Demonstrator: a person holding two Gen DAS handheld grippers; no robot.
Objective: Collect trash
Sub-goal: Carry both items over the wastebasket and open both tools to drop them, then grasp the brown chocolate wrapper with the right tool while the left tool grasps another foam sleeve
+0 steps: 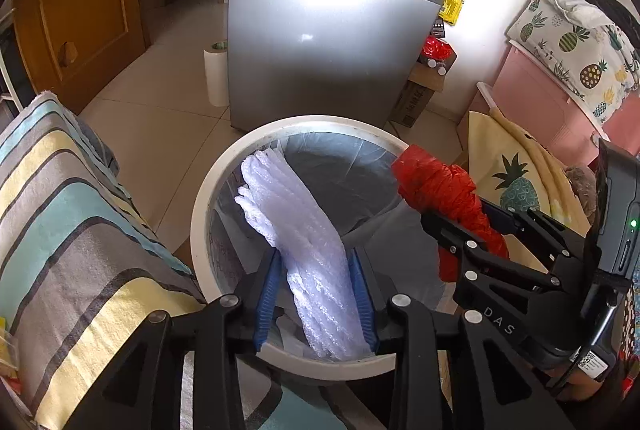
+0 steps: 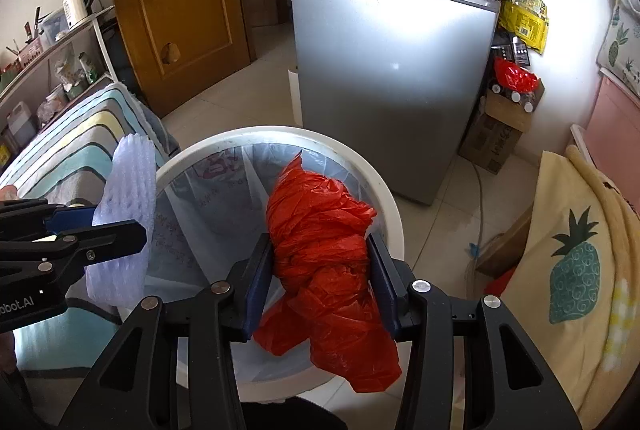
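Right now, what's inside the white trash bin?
The white trash bin has a clear liner bag inside, and it looks mostly empty. White foam wrap and a red plastic bag hang over the opening and cover part of the bottom.

We found the mouth of the white bin (image 2: 394,214) open from above, its clear liner (image 1: 340,170) holding free room inside. The striped cushion (image 1: 68,230) pressed against its left rim, and the yellow pineapple blanket (image 2: 576,270) crowded its right. Beyond its far rim stood the silver fridge (image 2: 392,78), with bare floor (image 1: 160,118) between them.
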